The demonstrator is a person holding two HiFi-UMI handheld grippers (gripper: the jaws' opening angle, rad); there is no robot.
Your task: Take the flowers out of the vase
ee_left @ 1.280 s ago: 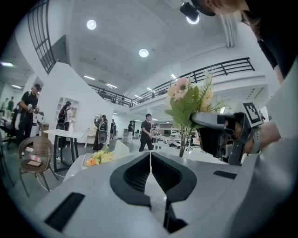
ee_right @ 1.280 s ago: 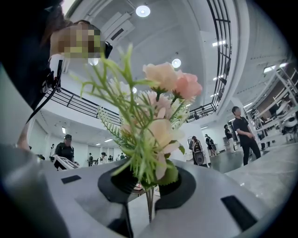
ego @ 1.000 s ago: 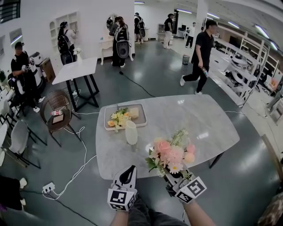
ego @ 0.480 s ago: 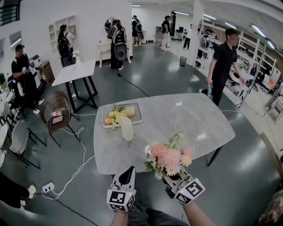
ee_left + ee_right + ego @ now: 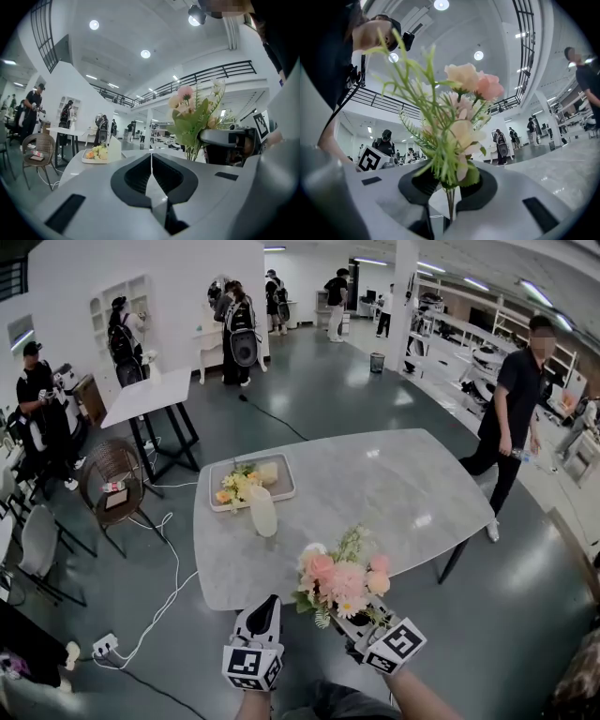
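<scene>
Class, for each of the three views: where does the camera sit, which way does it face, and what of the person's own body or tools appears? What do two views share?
Head view: on the person's head, looking steeply down at the table; shows the left gripper, the right gripper and a forearm.
Left gripper view: on the left gripper, facing along its shut jaws toward the vase.
Right gripper view: on the right gripper, facing along jaws clamped on the bouquet.
Shared: all three show the bouquet.
</scene>
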